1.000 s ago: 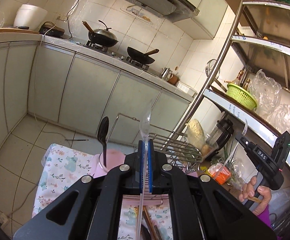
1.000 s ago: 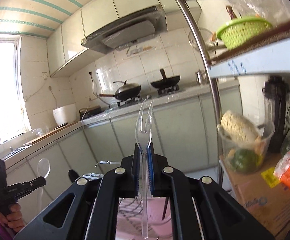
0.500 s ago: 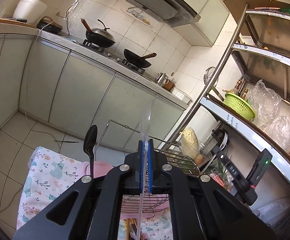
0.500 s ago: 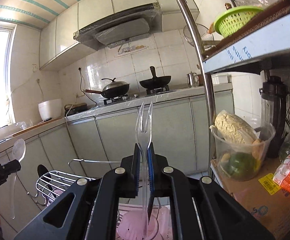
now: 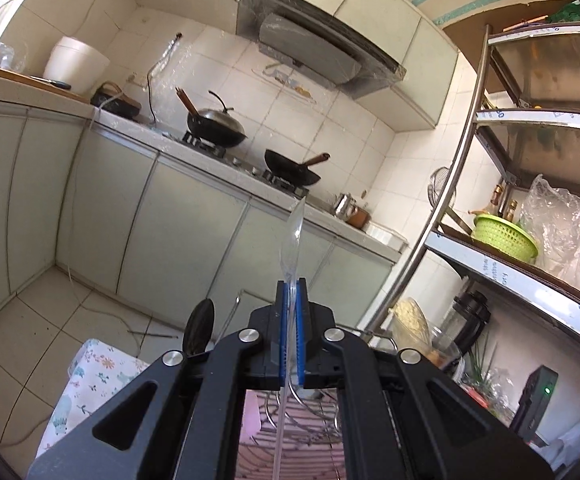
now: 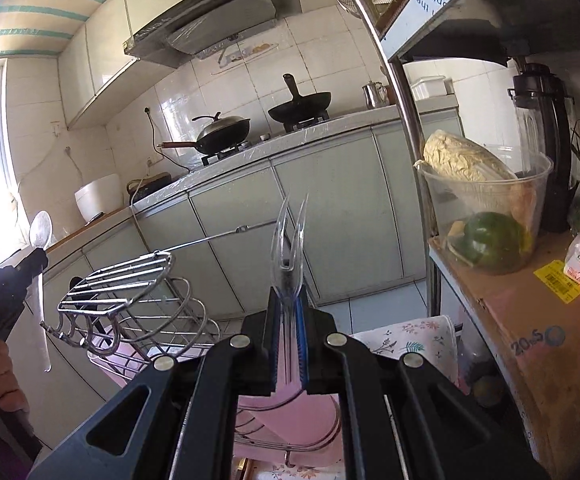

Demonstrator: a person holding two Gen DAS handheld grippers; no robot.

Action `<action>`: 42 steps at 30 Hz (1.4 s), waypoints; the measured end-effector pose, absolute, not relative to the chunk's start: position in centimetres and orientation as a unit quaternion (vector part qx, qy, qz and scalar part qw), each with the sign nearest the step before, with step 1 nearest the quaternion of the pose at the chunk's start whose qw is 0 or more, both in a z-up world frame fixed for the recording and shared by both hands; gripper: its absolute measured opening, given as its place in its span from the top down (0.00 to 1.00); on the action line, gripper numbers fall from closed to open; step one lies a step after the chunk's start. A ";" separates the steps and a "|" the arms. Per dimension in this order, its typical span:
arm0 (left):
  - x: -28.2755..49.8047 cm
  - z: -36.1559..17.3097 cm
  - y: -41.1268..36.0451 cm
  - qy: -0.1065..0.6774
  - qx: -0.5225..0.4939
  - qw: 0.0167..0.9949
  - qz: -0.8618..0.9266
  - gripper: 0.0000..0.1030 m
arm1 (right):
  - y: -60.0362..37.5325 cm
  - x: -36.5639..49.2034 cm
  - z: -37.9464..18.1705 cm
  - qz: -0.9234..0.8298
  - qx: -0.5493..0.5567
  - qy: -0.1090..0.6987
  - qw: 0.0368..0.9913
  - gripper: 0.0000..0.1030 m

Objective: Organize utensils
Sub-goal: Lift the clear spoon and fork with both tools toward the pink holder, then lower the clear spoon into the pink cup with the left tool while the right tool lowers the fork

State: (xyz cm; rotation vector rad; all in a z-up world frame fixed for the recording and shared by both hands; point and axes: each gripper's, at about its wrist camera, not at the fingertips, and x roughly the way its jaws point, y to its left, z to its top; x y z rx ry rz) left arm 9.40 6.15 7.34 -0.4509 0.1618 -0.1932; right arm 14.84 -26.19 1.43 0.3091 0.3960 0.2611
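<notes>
Grippers clamping upright for handle-first dropping: left gripper (image 5: 290,332) pinching clear spoon (image 5: 292,236), right gripper (image 6: 288,340) pinching clear fork (image 6: 288,248), wire rack (image 6: 130,296) waiting at nine o'clock.

We see our left hand-held gripper (image 5: 290,330) clamped on a clear plastic spoon (image 5: 292,240), bowl pointing up. A black spoon (image 5: 199,326) stands just left of it, above the floral cloth (image 5: 86,384) and wire rack (image 5: 290,424).
</notes>
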 end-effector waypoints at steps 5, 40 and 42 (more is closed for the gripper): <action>11.2 6.4 5.9 0.044 -0.230 0.970 -0.061 0.97 | -26.3 14.9 1.2 0.138 0.155 0.197 0.958 0.93; 8.9 0.2 7.8 0.090 -0.211 0.973 -0.013 0.97 | -25.4 15.1 0.7 0.150 0.150 0.217 0.953 0.93; 8.7 -0.1 8.3 0.102 -0.214 0.971 -0.015 0.97 | -25.2 15.1 0.7 0.149 0.148 0.220 0.953 0.92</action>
